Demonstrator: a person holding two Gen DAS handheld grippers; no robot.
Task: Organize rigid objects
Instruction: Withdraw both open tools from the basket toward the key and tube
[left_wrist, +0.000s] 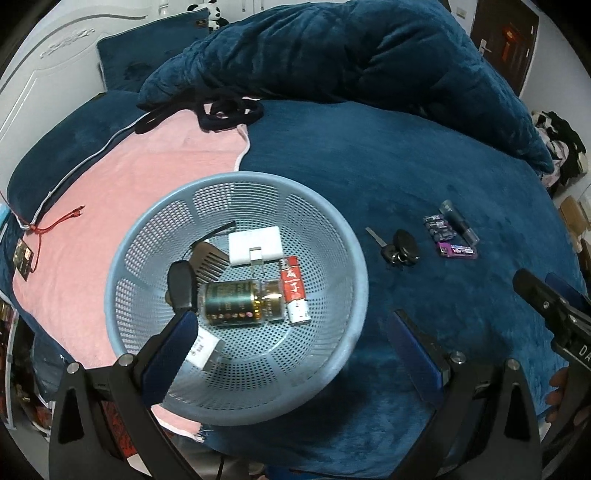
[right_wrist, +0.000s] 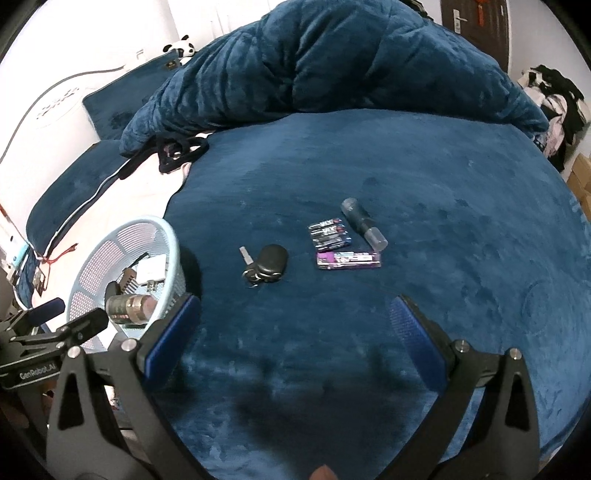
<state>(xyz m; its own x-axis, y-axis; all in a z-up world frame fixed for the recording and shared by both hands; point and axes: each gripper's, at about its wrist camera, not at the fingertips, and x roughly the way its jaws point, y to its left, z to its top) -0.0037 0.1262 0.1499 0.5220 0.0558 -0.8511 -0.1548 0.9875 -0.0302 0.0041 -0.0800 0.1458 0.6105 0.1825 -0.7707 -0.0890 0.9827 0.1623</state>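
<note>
On blue bedding (right_wrist: 406, 184): one car key (right_wrist: 267, 263), four batteries (right_wrist: 330, 232).

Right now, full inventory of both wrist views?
basket: 1, light blue, on the bed partly over the pink towel
jar: 1, gold and dark label, lying in basket
red-white box: 1, in basket right of jar
white block: 1, in basket at far side
comb: 1, dark, in basket at left
car key: 1, black fob, on blanket right of basket
batteries: 1 pack, dark, beyond key
purple pack: 1, near side of batteries
clear tube: 1, grey, right of batteries
pink towel: 1, left on bed
left hand-held gripper: open, over basket
right hand-held gripper: open, over blanket
</note>
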